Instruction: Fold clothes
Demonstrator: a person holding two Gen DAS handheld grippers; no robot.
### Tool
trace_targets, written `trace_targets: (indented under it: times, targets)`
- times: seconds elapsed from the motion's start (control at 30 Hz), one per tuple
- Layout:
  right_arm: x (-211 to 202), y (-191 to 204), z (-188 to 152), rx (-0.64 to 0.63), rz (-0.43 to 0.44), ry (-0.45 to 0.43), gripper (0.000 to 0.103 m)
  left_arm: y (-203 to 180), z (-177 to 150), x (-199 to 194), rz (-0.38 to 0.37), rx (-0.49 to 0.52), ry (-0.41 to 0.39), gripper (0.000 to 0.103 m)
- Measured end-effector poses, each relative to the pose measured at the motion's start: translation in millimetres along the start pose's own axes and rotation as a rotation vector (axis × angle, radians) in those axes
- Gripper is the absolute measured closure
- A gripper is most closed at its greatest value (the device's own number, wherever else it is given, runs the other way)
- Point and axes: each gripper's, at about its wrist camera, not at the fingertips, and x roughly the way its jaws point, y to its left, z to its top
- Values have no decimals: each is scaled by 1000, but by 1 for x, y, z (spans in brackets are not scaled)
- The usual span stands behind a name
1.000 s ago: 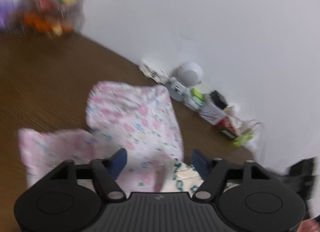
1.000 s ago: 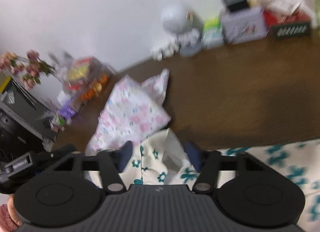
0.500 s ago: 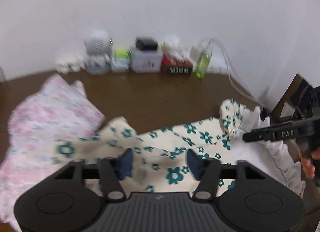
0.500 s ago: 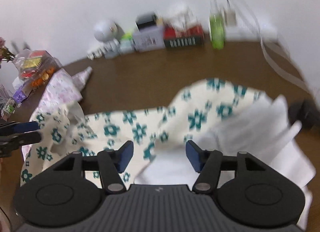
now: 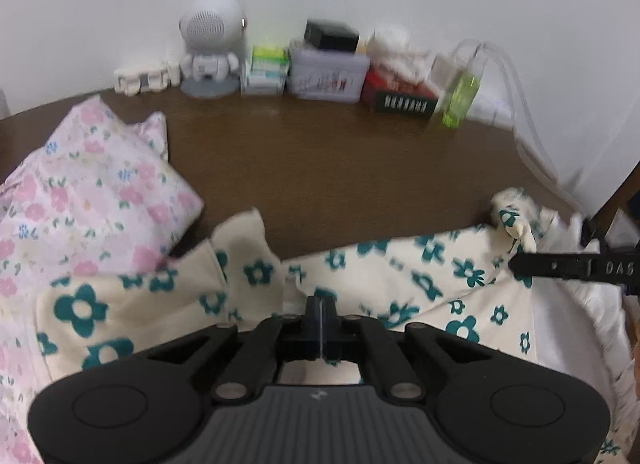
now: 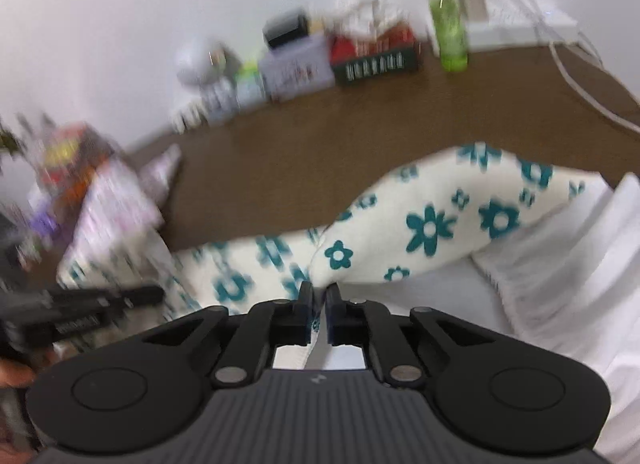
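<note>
Left gripper (image 5: 321, 306): jaws pressed together on a fold of the cream garment (image 5: 404, 276) with teal flowers, near its lower edge.
Right gripper (image 6: 319, 296): jaws nearly together, pinching a thin edge of the same garment's fabric (a white lining shows beneath).
Cream garment: spread across the brown table (image 5: 340, 167), partly overlapping the pink floral garment (image 5: 92, 199) at the left.
White ruffled cloth (image 6: 560, 264): beside the cream garment, at the right.
Readable writing: "DAS" on the right gripper's black finger in the left wrist view.
Back row by the wall: white robot figure (image 5: 212, 51), grey tin (image 5: 328, 75), red-and-black box (image 5: 400, 97) (print too blurred to read), green bottle (image 5: 458, 97).
</note>
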Motion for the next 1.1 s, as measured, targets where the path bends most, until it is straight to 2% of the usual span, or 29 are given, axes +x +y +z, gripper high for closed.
trace_targets:
  times: [0.17, 0.27, 0.33, 0.4, 0.5, 0.67, 0.73, 0.83, 1.0, 1.1]
  targets:
    - [-18, -7, 22, 43, 40, -139, 98, 7, 8, -9, -18, -47, -63, 103]
    - [2, -12, 28, 48, -3, -101, 98, 7, 8, -4, -30, -51, -54, 103]
    - [17, -15, 28, 59, -30, -61, 98, 6, 8, 0, -69, -68, -27, 102]
    - [25, -16, 25, 64, -39, -38, 97, 6, 6, 5, -89, -86, 4, 91]
    - [28, -17, 22, 62, -44, -30, 97, 4, 7, 13, -83, -98, 38, 81]
    - [26, -18, 20, 64, -39, -36, 97, 7, 9, 31, -77, -151, 67, 85]
    - [25, -19, 20, 68, -34, -39, 97, 9, 8, 37, -72, -171, 64, 99]
    - [23, -21, 20, 70, -20, -50, 97, 13, 7, 36, -81, -197, 7, 103]
    - [11, -25, 26, 84, 36, -139, 97, 25, 16, 17, -100, -277, -166, 103]
    - [20, -28, 29, 93, 9, -136, 97, 24, 22, 25, -81, -268, -180, 103]
